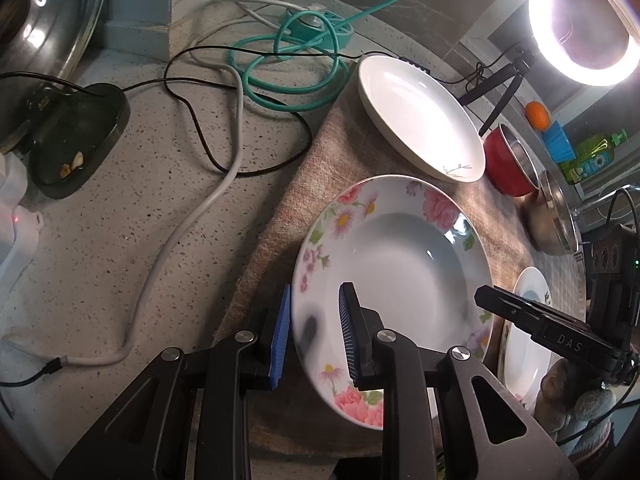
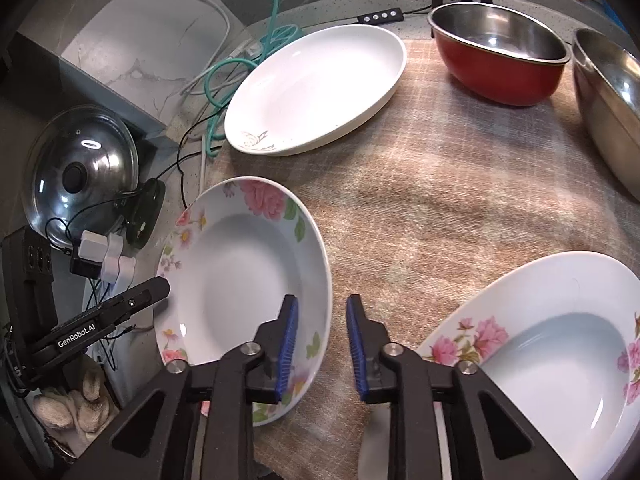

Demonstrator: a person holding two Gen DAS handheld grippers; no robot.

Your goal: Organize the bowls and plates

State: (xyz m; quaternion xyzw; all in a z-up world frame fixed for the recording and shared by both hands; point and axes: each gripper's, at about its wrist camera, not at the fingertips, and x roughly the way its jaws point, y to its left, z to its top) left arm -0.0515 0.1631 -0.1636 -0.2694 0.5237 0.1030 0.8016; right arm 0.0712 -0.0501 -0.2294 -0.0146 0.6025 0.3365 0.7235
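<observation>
Your left gripper (image 1: 314, 334) has its blue pads on either side of the near rim of the floral plate (image 1: 394, 276), pinching it. Your right gripper (image 2: 322, 346) brackets that plate's opposite rim, pads narrowly apart, apparently not pressing. A second floral plate (image 2: 560, 344) lies just beside. Farther on the cloth (image 2: 460, 184): white plate (image 2: 316, 88), red bowl (image 2: 500, 52), steel bowl (image 2: 612, 108).

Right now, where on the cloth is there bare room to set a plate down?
The widest bare patch of the cloth lies between the plain white plate, the red bowl, the steel bowl and the two floral plates. The counter's far-left corner is crowded with cables.
</observation>
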